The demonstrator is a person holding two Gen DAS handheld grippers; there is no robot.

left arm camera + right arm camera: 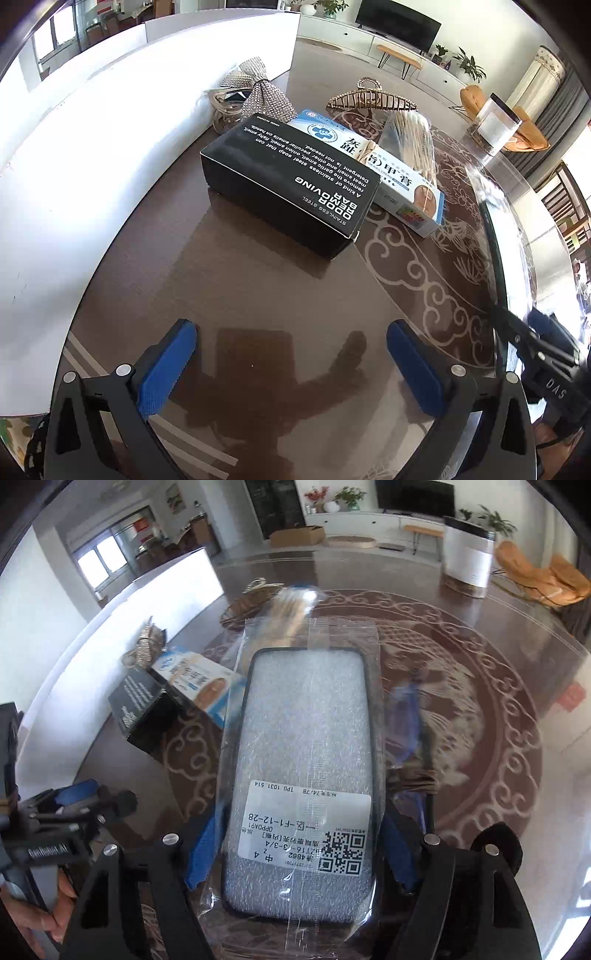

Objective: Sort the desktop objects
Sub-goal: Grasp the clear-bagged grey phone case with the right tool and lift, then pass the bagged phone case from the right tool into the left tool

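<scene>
- The right gripper [303, 849] holds a phone case [306, 775] sealed in a clear plastic bag, its blue pads pressed against the two long sides near the end that carries the white label.
- The case hangs lifted above the table [480, 664], a dark glass-topped one with a pale scroll pattern.
- The left gripper [291, 365] hovers over a bare part of the table near its near edge, jaws wide apart with nothing between them.
- Beyond it lies a black box [291, 188] printed "Odor Removing Bar", flat on the table.
- A blue and white carton [402, 184] lies just behind the black box, touching it, and part of it is covered by the box.
- A clear packet of pale sticks [410, 140] rests across that carton; they may be cotton swabs, though I cannot tell for sure.
- A gold hair claw [369, 99] sits farther back, near the packet's far end.
- A sparkly silver bow [258, 88] lies toward the table's left edge, beside a long white board [110, 129] that runs along that edge.
</scene>
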